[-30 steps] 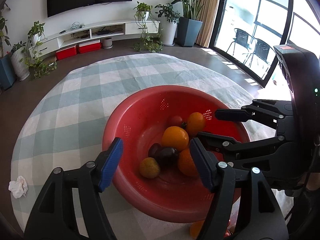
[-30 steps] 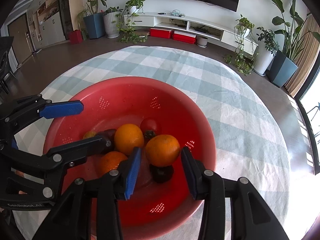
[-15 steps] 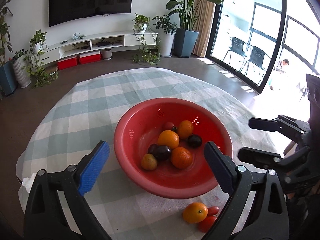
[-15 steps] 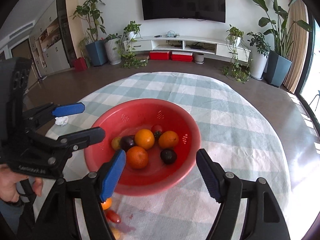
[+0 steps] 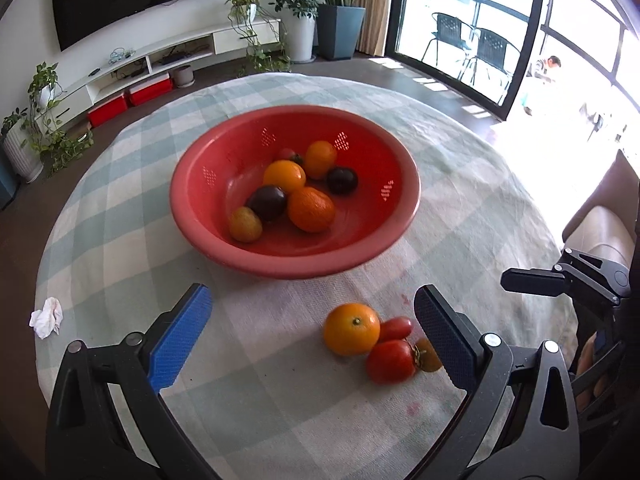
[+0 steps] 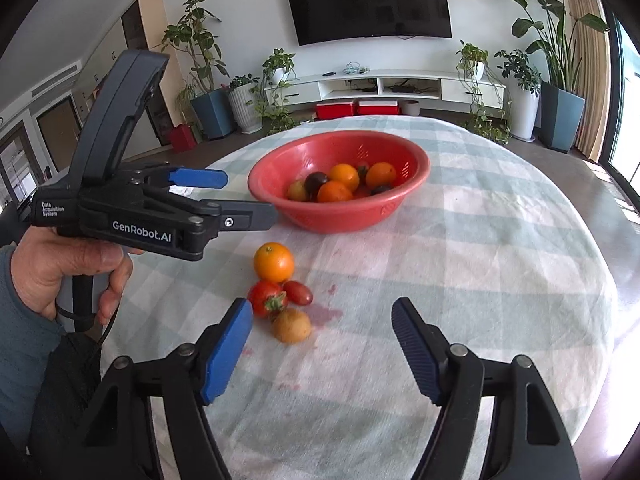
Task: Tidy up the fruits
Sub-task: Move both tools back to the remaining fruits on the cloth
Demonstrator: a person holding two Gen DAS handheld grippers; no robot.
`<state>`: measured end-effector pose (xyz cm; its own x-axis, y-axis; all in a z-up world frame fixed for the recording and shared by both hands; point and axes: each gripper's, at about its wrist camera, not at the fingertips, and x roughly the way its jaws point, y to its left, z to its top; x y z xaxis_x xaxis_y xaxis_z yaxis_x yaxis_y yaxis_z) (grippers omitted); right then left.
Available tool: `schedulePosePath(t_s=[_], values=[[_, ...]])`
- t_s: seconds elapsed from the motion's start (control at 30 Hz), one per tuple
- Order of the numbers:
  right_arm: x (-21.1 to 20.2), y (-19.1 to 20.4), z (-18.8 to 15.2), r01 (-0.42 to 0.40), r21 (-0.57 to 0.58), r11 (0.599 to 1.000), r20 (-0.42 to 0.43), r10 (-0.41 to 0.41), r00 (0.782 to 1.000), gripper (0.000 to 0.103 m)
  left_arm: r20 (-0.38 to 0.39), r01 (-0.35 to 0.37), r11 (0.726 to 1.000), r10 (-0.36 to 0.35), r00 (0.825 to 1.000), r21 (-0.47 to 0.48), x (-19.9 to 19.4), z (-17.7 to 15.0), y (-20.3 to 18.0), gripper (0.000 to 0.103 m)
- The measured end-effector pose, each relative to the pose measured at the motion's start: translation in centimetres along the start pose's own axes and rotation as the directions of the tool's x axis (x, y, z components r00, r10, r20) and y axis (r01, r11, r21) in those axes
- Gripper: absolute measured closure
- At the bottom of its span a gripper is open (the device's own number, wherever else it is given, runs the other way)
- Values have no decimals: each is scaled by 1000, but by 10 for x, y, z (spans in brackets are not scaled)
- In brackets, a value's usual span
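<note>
Checked tablecloth [image 5: 460, 216] under red bowl [image 5: 400, 216] holding oranges, dark plums. Left gripper [image 5: 316, 334], right gripper [image 6: 322, 346]: jaws wide, empty. Orange [image 6: 274, 262], tomato [image 6: 264, 298], small tomato [image 6: 298, 293], brownish fruit [image 6: 292, 325], possibly kiwi, clustered beside bowl.

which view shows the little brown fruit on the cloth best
The right wrist view: the brown fruit lies whole, touching the red tomato. In the left wrist view, tomato and claw finger hide most of it.

Four oranges [image 5: 351, 334], three tomatoes [image 5: 390, 361], two plums [image 5: 267, 202], one bowl [image 5: 200, 224]
</note>
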<state>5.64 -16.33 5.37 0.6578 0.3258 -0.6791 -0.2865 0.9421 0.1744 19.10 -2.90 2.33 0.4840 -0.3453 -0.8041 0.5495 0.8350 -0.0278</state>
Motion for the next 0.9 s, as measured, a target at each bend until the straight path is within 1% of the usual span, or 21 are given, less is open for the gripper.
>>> schedulePosePath(t_s=[0.07,0.2,0.27,0.3,0.4,0.43,0.63,0.67,0.73,0.8,0.83,0.9], values=[[3,1,-4,-5,-3,1000,-8,5,1000,35,-18,-13,1000,14,1000,16,4,-3,-7,0],[3,0,-7,-8,-11,1000,5,8,1000,35,-29,-9,1000,10,1000,11,9,-4,-9,1],[6,-1,-10,-10,-4,1000,-3,10,1000,35,-34,-12,1000,12,999,4,12,-3,-8,1],[7,-2,-12,-12,0,1000,-10,12,1000,36,-40,-13,1000,13,999,1,14,-3,-7,4],[11,-2,-15,-20,3,1000,-24,20,1000,38,-55,0,1000,-1,998,-15,19,-3,-4,19],[12,-1,-15,-21,0,1000,-26,21,999,38,-61,3,1000,-4,998,-15,21,-3,-4,20],[13,1,-18,-22,-10,1000,-33,21,999,39,-79,10,1000,-10,997,1,28,-4,-9,21],[13,1,-17,-22,-10,1000,-33,21,999,39,-81,12,1000,-12,997,2,29,-4,-9,24],[13,1,-17,-21,-12,1000,-33,21,999,39,-92,22,1000,-22,996,0,32,-5,-10,44],[13,2,-17,-19,-17,1000,-34,18,999,39,-101,27,1000,-26,995,0,34,-7,-10,53],[13,2,-18,-18,-18,1000,-34,18,999,39,-105,30,1000,-30,994,1,35,-8,-11,56],[13,2,-18,-18,-19,1000,-33,17,999,39,-106,34,999,-33,994,3,36,-8,-12,56]])
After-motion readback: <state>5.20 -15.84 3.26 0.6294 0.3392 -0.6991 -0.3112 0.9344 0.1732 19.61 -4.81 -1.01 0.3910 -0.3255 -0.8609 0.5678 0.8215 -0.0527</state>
